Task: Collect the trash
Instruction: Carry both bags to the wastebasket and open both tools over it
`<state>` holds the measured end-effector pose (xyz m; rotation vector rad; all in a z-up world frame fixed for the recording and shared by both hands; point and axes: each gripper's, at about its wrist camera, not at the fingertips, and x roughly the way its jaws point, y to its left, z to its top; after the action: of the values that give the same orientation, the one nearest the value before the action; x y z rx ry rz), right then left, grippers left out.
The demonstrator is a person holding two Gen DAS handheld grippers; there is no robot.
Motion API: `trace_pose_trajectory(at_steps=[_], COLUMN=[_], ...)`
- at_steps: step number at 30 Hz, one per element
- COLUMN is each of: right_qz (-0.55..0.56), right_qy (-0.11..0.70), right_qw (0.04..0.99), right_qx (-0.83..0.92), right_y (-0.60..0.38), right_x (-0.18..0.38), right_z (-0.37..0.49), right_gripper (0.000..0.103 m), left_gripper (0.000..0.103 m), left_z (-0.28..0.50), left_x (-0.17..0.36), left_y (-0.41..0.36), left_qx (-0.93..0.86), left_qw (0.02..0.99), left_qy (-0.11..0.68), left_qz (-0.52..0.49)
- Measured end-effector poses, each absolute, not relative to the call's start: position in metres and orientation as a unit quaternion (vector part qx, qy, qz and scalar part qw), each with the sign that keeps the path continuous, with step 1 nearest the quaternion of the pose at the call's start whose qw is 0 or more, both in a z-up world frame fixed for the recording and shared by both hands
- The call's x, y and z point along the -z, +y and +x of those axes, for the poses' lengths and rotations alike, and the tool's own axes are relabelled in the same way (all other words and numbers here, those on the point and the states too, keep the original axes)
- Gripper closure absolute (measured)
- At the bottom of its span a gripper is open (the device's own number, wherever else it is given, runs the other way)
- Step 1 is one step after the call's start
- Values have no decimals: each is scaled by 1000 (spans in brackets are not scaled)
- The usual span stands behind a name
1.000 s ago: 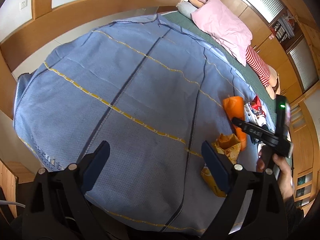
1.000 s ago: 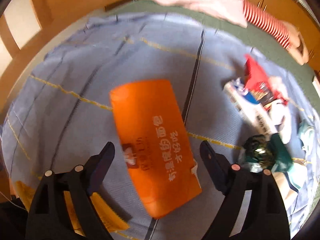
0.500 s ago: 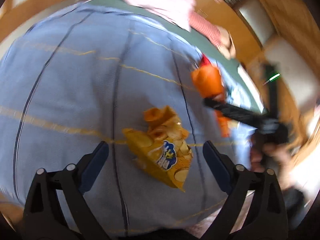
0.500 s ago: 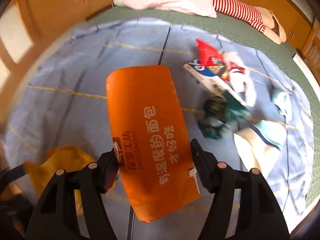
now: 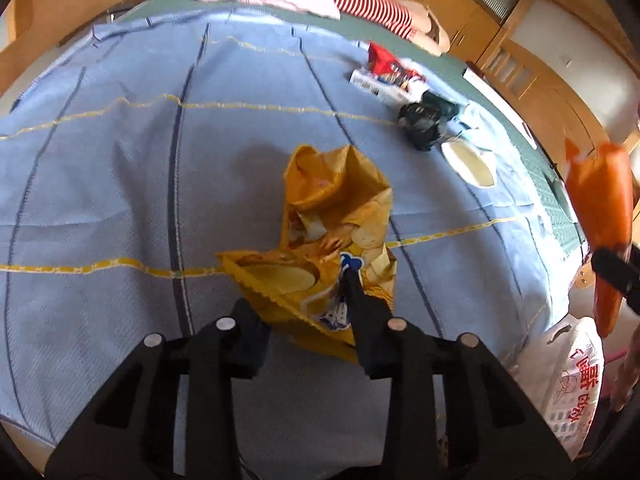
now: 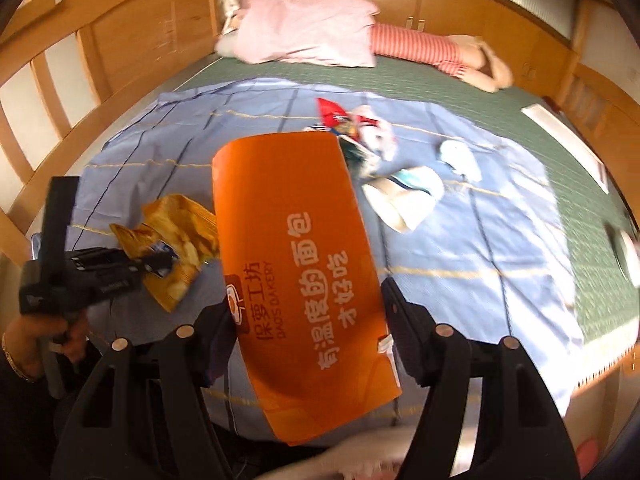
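My left gripper (image 5: 308, 304) is shut on a crumpled yellow chip bag (image 5: 332, 216) that lies on the blue blanket (image 5: 120, 160); the bag also shows in the right wrist view (image 6: 176, 236). My right gripper (image 6: 308, 316) is shut on an orange bread bag (image 6: 300, 272) and holds it above the bed's near edge; the orange bag also shows at the right of the left wrist view (image 5: 604, 216). More trash lies further back: a red wrapper (image 5: 380, 58), a white carton (image 5: 376, 86), a dark crumpled wrapper (image 5: 420, 122) and a white paper piece (image 5: 472, 162).
A white plastic bag with red print (image 5: 568, 380) hangs beside the bed's near right edge. A pink pillow (image 6: 308, 34) and a striped stuffed toy (image 6: 420, 46) lie at the far end on the green mat (image 6: 560, 184). Wooden bed rails (image 6: 60, 100) surround the bed.
My left gripper has closed on the yellow chip bag. My right gripper has closed on the orange bread bag and lifted it off the blanket toward the bed's near edge.
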<state>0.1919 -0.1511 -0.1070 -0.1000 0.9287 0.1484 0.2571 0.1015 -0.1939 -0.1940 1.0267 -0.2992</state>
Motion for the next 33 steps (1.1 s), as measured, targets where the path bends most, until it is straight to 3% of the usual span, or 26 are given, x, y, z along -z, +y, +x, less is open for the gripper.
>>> trace_pose_trajectory(at_steps=[13, 33], right_qz=[-31, -28], right_qy=[373, 330], right_qw=[927, 944], right_qx=[-33, -3], right_y=[-193, -262], right_x=[65, 25], right_z=[105, 7], right_gripper=[36, 36], left_gripper=[70, 70], left_z=[111, 9], left_x=[38, -12], left_y=[75, -22], left_qx=[29, 96], left_qw=[949, 961], left_qy=[313, 257], left_qz=[-28, 29])
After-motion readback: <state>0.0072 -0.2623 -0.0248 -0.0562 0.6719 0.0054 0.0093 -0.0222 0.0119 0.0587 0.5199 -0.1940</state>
